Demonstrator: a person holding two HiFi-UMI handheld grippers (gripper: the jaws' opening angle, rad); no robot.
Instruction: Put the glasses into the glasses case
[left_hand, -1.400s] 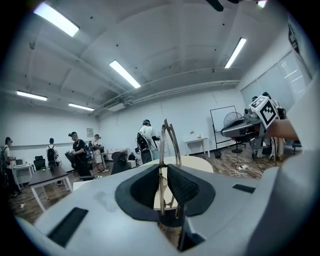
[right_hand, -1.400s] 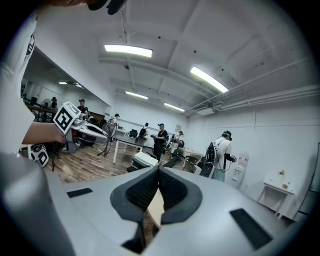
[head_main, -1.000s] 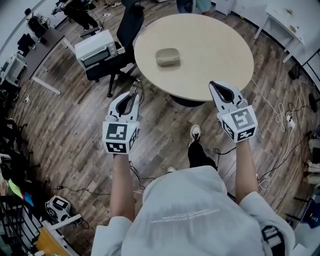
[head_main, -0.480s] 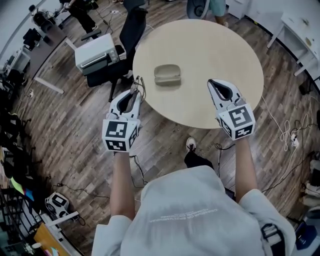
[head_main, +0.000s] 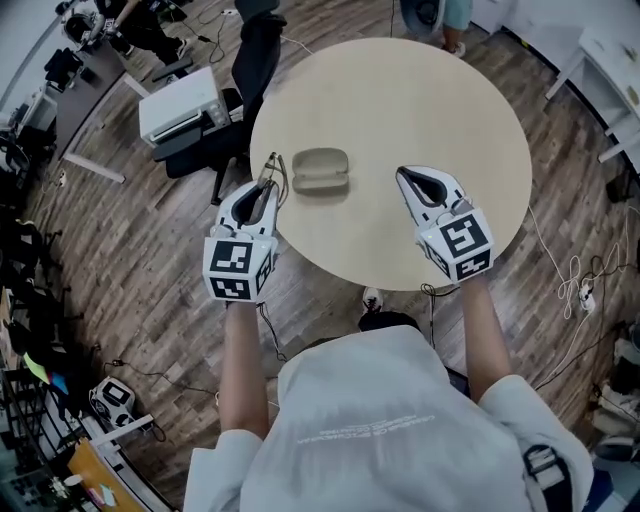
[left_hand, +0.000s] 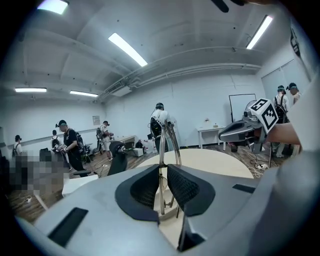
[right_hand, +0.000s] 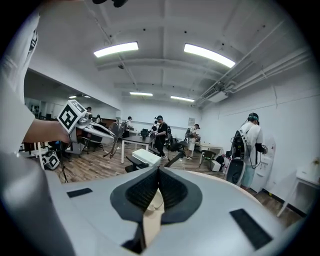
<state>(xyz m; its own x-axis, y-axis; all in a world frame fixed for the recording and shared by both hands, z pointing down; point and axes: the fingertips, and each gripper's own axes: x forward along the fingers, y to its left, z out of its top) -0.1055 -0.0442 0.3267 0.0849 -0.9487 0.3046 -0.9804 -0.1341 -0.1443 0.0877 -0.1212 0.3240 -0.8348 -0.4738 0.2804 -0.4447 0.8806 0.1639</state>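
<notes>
The olive-grey glasses case (head_main: 320, 170) lies closed on the round beige table (head_main: 420, 90), left of its middle. My left gripper (head_main: 266, 190) hovers at the table's near-left edge, just left of the case, shut on the thin metal glasses (head_main: 273, 168). In the left gripper view the glasses (left_hand: 167, 142) stick up from between the shut jaws of that gripper (left_hand: 161, 172). My right gripper (head_main: 405, 177) is over the table to the right of the case, shut with nothing in it; the right gripper view shows the same gripper (right_hand: 157, 175) with its pads together.
A black office chair (head_main: 255, 50) and a white box-like machine (head_main: 180, 105) stand beyond the table's left side. Cables (head_main: 575, 270) lie on the wooden floor at the right. Several people stand about the room in both gripper views.
The person has stepped up to the table. Both grippers have moved from over the floor to over the table's near part, either side of the case. The glasses stay held.
</notes>
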